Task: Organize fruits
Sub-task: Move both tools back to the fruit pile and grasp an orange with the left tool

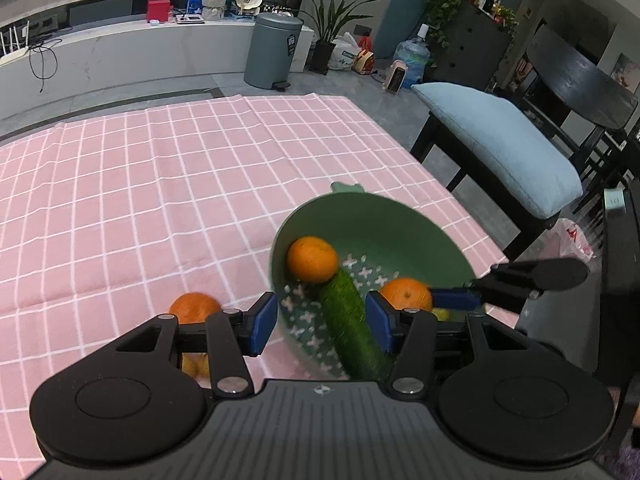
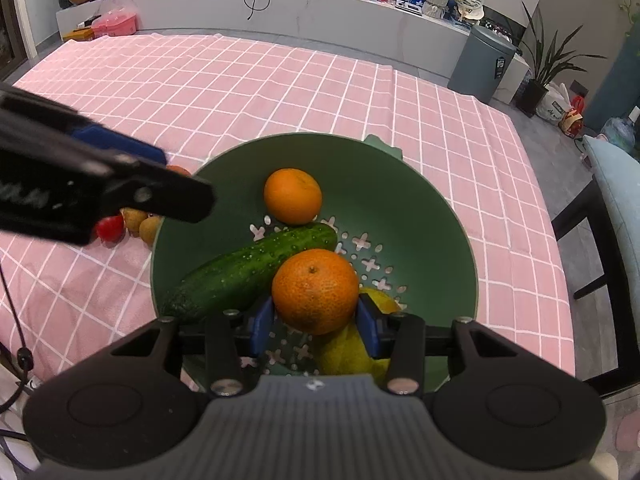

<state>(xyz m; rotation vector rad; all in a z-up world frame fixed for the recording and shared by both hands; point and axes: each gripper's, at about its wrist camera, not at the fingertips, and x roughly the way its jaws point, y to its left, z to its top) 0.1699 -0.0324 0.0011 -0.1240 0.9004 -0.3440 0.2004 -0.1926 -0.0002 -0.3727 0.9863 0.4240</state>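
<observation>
A living room with a long white counter and a grey bin is seen in the left wrist view, and a pink checked cloth (image 1: pixel 160 184) covers the surface. Low in the frame the left gripper (image 1: pixel 320 322) is held half open with nothing between its pads; the cucumber (image 1: pixel 352 328) lies beneath the gap inside the green bowl (image 1: pixel 400 216). One orange (image 1: pixel 312 259) rests at the bowl's left wall, and a loose orange (image 1: pixel 194 307) sits on the cloth at lower left.

In the right wrist view the same cloth fills the background. At lower centre the right gripper (image 2: pixel 316 326) is closed on a second orange (image 2: pixel 315 290), held over the bowl above a lemon (image 2: pixel 348 354). A tomato (image 2: pixel 110 227) and small brown fruits wait at left.

The orange is best lowered until nearly resting before release, so it is not dropped onto the lemon; the empty left gripper is probably best sent to the loose fruit.
</observation>
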